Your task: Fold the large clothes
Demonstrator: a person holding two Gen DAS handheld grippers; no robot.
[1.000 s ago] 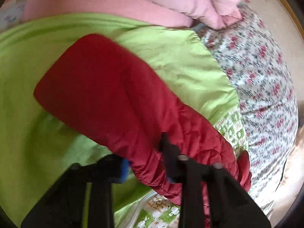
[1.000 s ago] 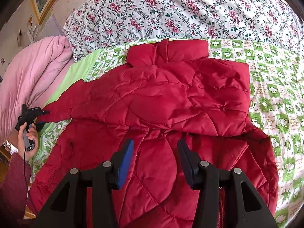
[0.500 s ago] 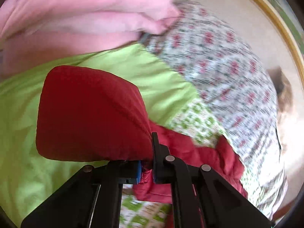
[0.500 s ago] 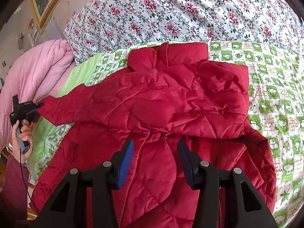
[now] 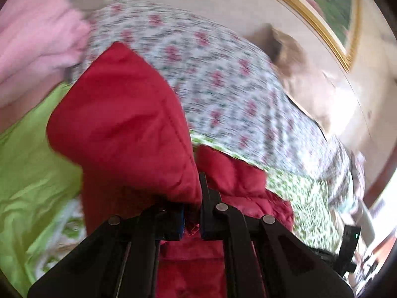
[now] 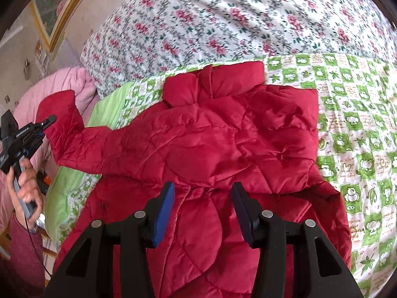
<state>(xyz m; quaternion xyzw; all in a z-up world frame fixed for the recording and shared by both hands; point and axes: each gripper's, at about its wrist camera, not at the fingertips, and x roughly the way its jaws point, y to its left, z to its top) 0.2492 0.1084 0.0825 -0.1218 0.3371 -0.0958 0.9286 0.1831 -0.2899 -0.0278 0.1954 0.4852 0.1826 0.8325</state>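
A red quilted jacket [image 6: 223,149] lies spread on the bed, collar toward the far side. My left gripper [image 5: 192,213] is shut on the end of the jacket's left sleeve [image 5: 124,129] and holds it lifted above the bed. In the right wrist view that gripper [image 6: 49,121] shows at the far left with the sleeve cuff [image 6: 59,109] standing up from it. My right gripper [image 6: 202,208] is open and empty, hovering over the jacket's lower front.
A green patterned sheet [image 6: 359,129] covers the bed under the jacket. A floral quilt [image 6: 248,19] lies behind it and a pink duvet [image 6: 62,82] is bunched at the left. A gold picture frame [image 5: 322,22] hangs on the wall.
My left gripper closed on the sleeve end, then lifted it and swung it toward the jacket body. My right gripper stayed open over the jacket.
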